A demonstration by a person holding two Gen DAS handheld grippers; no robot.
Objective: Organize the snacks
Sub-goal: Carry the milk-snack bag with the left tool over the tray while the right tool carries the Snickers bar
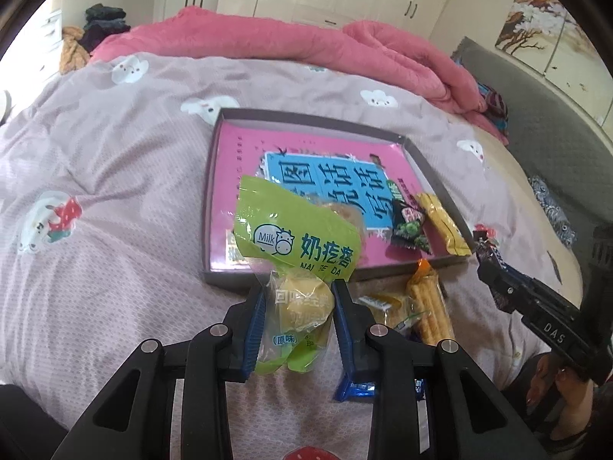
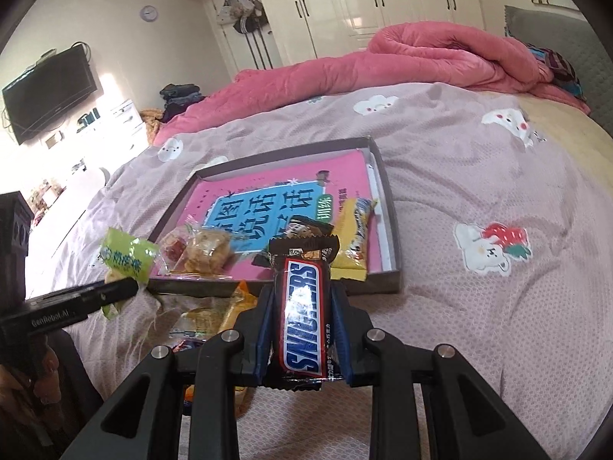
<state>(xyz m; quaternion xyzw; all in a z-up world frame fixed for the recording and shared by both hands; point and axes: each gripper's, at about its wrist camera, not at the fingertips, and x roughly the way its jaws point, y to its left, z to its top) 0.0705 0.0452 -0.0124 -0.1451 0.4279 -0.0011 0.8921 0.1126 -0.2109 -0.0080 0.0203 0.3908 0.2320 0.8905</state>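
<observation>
Snacks are what I'm sorting on the bed. My left gripper (image 1: 297, 299) is clamped shut on a green packet (image 1: 295, 237), lifted just in front of the tray (image 1: 214, 176); its see-through lower half shows a pale yellow lump, and the green part reads "Milk" with a cow's head and "NAI GE DA". My right gripper (image 2: 302, 306) is closed on a chocolate bar (image 2: 304, 314) in a brown wrapper, "SNICKERS" in blue letters on white, held near the tray's front edge. Inside the shallow dark tray lies a pink book (image 1: 245, 153) with a blue panel of Chinese characters, plus a yellow packet (image 1: 444, 226) and a dark green one (image 1: 410, 222). Orange wrapped sticks (image 1: 425, 303) lie on the bedspread (image 1: 115, 153) before it.
</observation>
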